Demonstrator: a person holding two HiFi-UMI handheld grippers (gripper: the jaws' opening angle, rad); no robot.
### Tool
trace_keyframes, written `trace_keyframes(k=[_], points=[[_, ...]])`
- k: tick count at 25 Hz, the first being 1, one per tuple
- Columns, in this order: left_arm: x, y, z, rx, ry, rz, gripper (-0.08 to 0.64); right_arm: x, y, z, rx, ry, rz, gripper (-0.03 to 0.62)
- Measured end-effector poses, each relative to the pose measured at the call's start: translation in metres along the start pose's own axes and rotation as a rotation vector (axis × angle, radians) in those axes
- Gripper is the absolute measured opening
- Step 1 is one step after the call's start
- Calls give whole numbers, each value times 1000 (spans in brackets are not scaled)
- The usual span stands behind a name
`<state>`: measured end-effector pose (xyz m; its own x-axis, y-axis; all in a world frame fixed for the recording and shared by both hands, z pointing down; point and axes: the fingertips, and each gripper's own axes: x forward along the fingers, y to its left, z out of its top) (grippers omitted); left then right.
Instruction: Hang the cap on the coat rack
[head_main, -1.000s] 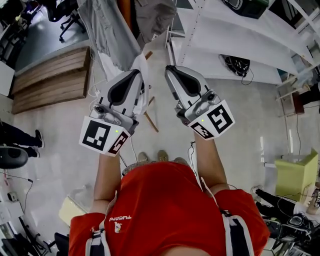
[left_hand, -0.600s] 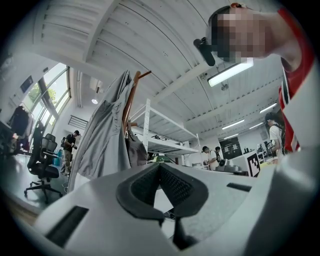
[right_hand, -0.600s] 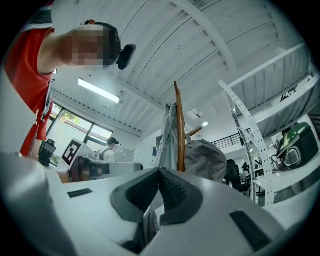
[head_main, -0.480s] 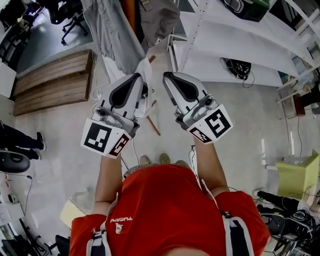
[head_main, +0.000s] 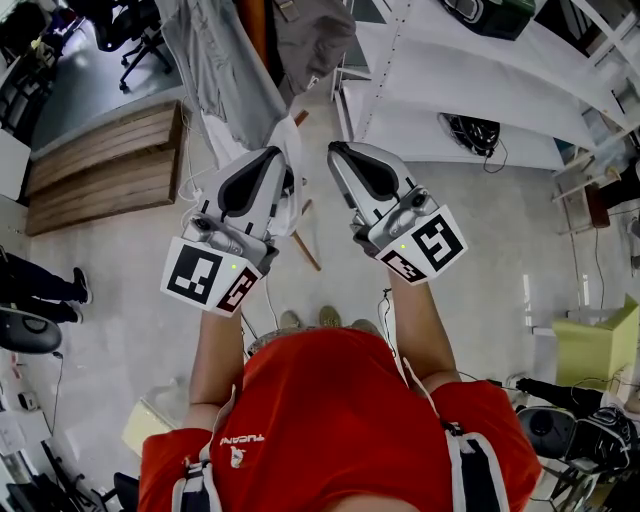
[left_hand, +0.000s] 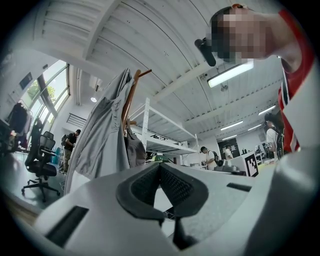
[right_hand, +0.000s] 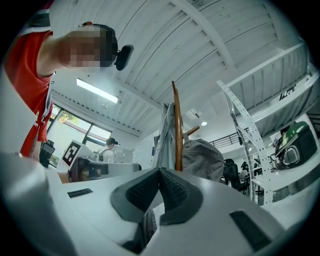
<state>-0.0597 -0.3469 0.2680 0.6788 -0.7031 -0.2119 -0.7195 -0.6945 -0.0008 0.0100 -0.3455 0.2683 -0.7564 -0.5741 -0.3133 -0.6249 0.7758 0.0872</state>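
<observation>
Left tool (left_hand: 160, 166) and right tool (right_hand: 159, 171) both closed, empty; coat rack (right_hand: 176, 125) ahead

1. The coat rack (right_hand: 176, 120) stands ahead, between a wooden platform (head_main: 100, 165) on the left and shelves (head_main: 470, 70) on the right.
2. A jacket (head_main: 215, 70) hangs on its left, the cap (right_hand: 205, 157) on its right.
3. The left gripper (head_main: 274, 152) and right gripper (head_main: 337, 150) are side by side before it.
</observation>
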Motion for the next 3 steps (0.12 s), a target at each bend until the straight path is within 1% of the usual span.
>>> trace_keyframes(k=[3], points=[[0, 1, 0, -2, 0, 2, 8, 0, 0, 0, 4, 0, 1, 23]])
